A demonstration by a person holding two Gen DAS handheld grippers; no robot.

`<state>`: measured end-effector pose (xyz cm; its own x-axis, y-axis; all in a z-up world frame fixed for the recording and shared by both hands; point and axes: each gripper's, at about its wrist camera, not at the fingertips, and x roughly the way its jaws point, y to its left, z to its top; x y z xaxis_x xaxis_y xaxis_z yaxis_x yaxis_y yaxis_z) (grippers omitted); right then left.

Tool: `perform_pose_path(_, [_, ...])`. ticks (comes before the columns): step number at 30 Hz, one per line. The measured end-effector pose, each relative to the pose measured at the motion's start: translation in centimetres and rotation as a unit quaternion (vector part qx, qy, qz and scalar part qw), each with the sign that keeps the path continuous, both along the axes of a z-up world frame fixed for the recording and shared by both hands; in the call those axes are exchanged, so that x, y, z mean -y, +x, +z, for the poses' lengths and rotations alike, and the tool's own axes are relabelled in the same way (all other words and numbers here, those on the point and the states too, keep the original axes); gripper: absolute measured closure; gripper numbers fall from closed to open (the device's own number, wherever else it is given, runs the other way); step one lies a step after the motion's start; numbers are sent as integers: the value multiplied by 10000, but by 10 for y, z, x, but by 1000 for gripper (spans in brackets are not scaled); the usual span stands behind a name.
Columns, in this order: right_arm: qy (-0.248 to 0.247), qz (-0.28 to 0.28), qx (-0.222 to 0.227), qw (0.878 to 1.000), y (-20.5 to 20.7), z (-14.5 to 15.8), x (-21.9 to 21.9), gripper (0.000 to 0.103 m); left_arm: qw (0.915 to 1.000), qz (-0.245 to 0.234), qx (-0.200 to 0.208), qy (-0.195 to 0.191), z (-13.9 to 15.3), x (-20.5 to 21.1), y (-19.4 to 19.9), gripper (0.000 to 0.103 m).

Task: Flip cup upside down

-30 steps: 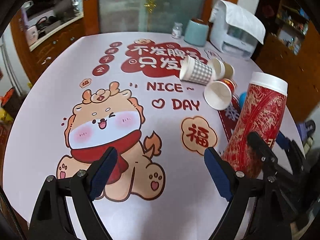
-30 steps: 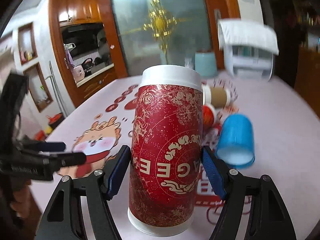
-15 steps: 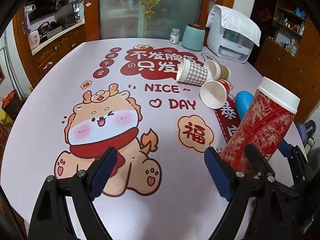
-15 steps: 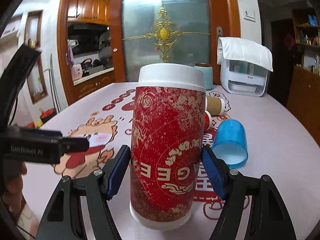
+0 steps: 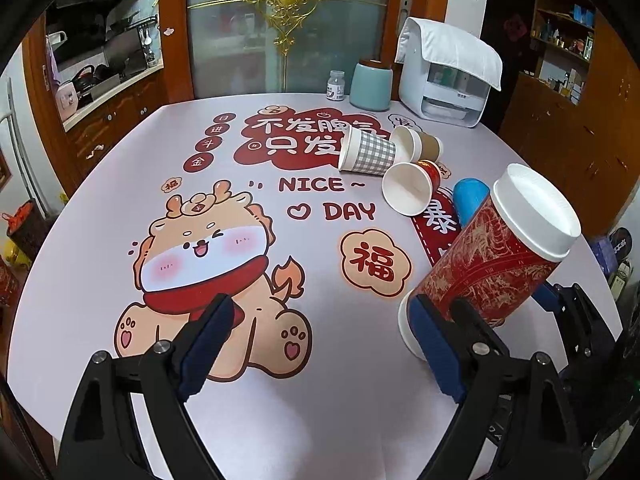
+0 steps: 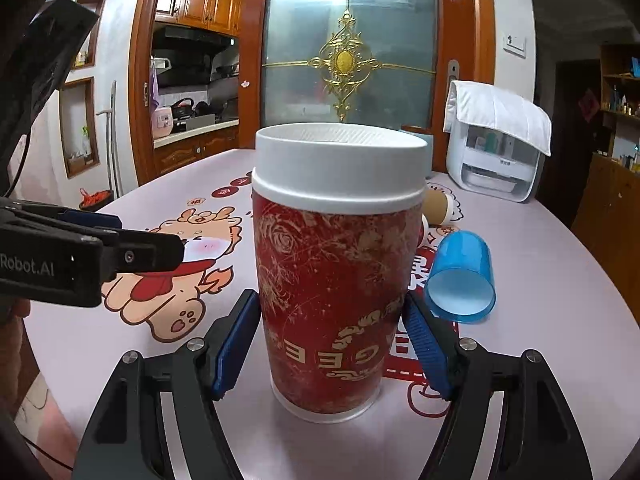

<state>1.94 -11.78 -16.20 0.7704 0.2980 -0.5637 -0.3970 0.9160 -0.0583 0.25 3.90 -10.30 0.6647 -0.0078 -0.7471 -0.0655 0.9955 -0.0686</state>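
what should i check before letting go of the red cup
1. Red cup inverted: ok, its lettering reads upside down.
2. Cup seated flat on the table: cannot tell. The right wrist view shows it upright with its lower rim down, but the left wrist view shows it leaning.
3. Right hand-held gripper grip: ok, a pad appears to press on each side of the cup.
4. Left hand-held gripper out of the way: ok, open, empty and apart from the cup.
5. Room to back out: ok, though the blue cup lies on its side close by the right finger.
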Motion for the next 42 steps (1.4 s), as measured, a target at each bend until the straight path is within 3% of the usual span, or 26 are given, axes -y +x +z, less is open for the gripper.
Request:
perform_pose_path(7, [-7, -18, -46, 10000, -2, -1, -3, 29, 10000, -19, 34, 66, 4, 3, -5, 12])
perform_pose_path(11, [146, -21, -248, 9996, -2, 7, 4, 19, 9998, -22, 137, 133, 9, 6, -10, 6])
perform_pose_path(19, [249, 21, -554, 9982, -21, 39, 20, 18, 9995, -2, 275, 141, 23, 13, -26, 3])
perform_pose_path(34, [446, -589, -1244, 9895, -72, 118, 72, 18, 9981, 116, 439, 417, 60, 40, -70, 1])
perform_pose_path(42, [174, -738, -606, 9953, -109, 179, 76, 18, 9960, 349, 517, 635, 93, 48, -82, 1])
